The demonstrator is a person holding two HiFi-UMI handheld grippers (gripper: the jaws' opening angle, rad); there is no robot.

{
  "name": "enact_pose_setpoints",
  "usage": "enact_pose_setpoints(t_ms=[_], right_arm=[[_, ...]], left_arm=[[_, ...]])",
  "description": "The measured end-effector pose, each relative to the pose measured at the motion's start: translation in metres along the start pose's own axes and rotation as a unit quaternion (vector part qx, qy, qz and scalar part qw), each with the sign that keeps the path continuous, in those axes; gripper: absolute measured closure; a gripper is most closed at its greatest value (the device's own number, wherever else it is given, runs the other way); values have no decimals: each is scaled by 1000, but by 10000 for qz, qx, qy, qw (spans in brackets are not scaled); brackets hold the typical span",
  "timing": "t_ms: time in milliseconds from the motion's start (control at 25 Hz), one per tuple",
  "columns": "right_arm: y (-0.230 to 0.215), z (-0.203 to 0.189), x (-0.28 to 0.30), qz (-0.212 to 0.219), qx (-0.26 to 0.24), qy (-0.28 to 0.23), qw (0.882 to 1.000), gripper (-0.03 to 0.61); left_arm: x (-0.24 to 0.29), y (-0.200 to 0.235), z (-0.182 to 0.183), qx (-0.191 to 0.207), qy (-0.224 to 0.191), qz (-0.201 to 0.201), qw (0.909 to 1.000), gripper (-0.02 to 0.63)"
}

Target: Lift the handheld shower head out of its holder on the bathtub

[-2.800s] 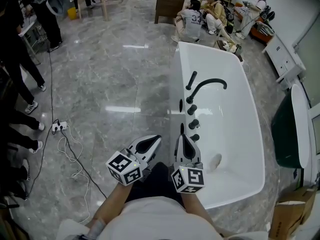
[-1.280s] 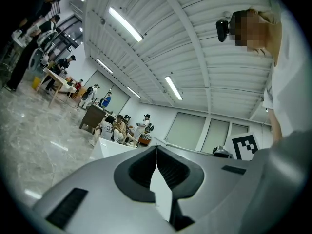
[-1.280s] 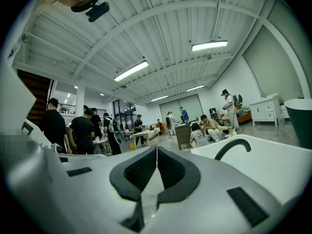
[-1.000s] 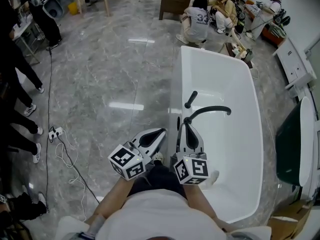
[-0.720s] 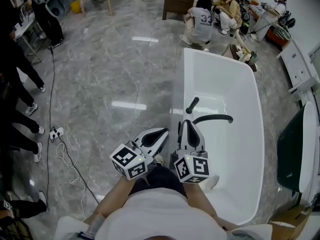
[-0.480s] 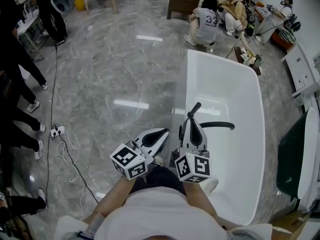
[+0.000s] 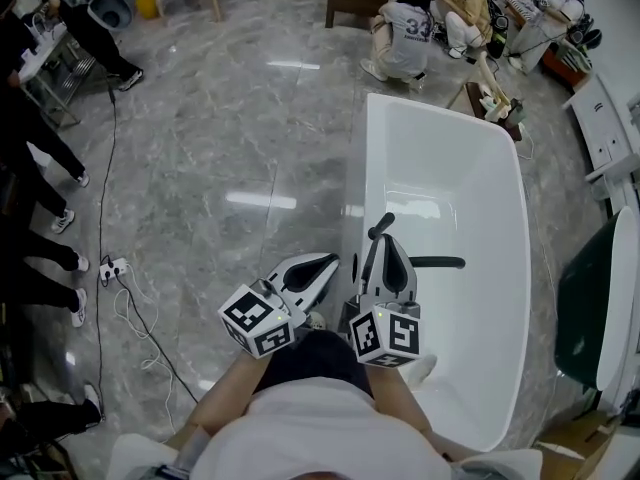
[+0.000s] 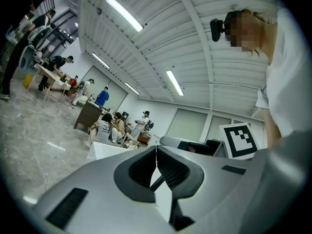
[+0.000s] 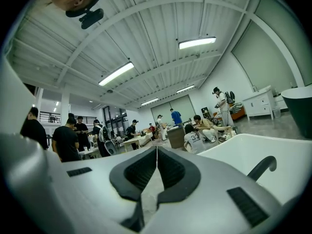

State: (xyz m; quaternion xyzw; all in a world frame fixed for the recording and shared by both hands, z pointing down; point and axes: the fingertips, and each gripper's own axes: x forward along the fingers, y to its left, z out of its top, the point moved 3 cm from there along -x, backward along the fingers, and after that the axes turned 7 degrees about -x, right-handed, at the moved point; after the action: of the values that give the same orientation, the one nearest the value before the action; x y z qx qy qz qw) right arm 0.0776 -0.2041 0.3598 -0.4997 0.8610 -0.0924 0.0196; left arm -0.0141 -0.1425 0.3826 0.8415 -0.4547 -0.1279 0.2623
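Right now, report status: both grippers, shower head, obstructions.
Left gripper, right gripper both shut, empty. Slim black handheld shower head upright on glossy white bathtub rim, untouched, just ahead of right gripper. Curved black faucet spout beside it, not blocking.

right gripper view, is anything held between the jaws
No, the right gripper has its jaws closed tip to tip, with nothing gripped between the pads.

Polished grey marble floor (image 7: 230,138), bearing a white bathtub (image 7: 440,138) at right. A power strip (image 7: 115,266) with loose white cable (image 7: 140,318) lies at left; seated people (image 7: 405,38) and a dark cabinet (image 7: 350,3) occupy the far end.
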Motion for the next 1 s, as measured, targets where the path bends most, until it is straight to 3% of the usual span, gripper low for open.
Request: enact_pose_setpoints(t_ms=[320,640,840,880,960,1000], right_arm=[[5,-4,10,-442,-130,10,9989,561],[4,1,30,-1029,-95,-205,9944,561],[-2,-5,45,-1049,93,-232,9942,558],[-5,-7,48,-1108,143,-242,9934,545],[-8,-11,52,-1200,176,-264,9923,421],[-9,-12,54,-1242,164,-259,9918,394]], left_arm=[[8,23,12,-83,185,-239,9995,601],[35,44,26,-151,592,-828,9947,601],[56,59,25,-182,818,-999,9915,601],[60,61,24,-196,844,-1014,9911,601],[65,68,22,-233,883,-1013,9907,601],[67,71,21,-257,898,-1002,9906,601]])
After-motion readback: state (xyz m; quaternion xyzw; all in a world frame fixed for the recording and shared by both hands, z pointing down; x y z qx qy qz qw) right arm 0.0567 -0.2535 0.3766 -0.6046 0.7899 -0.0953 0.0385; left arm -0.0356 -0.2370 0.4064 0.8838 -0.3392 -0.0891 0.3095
